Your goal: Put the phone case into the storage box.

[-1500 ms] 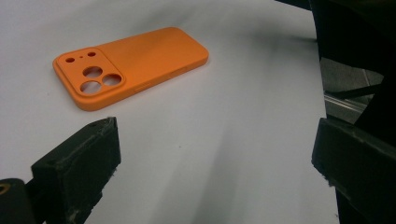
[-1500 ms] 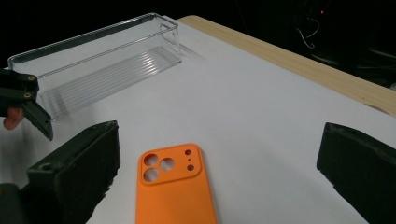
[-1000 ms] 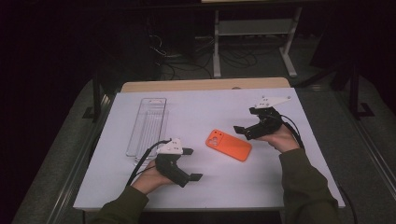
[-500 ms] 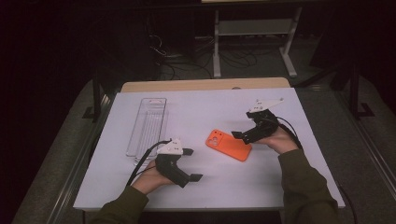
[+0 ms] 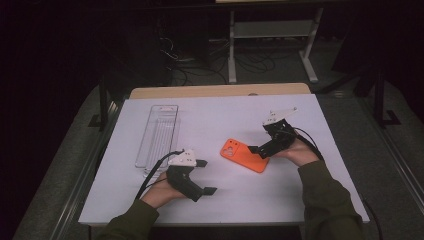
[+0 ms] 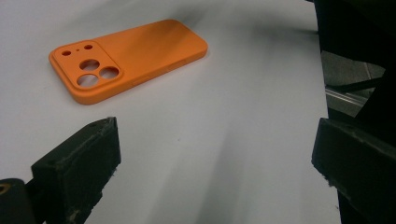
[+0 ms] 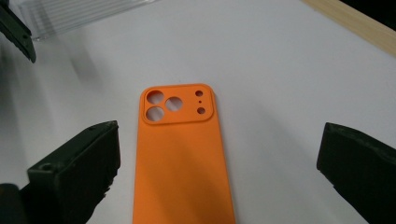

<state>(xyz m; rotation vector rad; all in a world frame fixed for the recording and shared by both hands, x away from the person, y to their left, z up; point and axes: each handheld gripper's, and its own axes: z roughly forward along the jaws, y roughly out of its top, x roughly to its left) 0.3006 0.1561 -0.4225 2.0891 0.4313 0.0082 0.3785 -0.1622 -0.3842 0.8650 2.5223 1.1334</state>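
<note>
An orange phone case (image 5: 245,155) lies flat on the white worktop (image 5: 220,120), back side up, a little right of the middle and toward the near edge. Its camera cut-outs sit at the end that points toward the left edge and slightly away from the person; in the left gripper view the case (image 6: 128,58) shows three large round holes and two small ones in a raised block, and in the right gripper view the same block sits at the far end of the case (image 7: 182,154).

The right gripper (image 5: 262,145) hangs just over the right-hand end of the case, held in the person's right hand (image 5: 299,152). Its fingers (image 7: 74,172) stand wide apart, one on each side of the case, holding nothing; whether they touch the worktop cannot be told.

The left gripper (image 5: 205,177) sits nearer the near edge, left of the case and apart from it, in the left hand (image 5: 160,192). Its fingers (image 6: 77,170) are also spread wide and empty, aimed across bare worktop toward the case.

A clear plastic tray (image 5: 158,134) lies lengthwise toward the left edge, beyond the left gripper. A strip of bare wood (image 5: 220,91) shows along the far edge.
</note>
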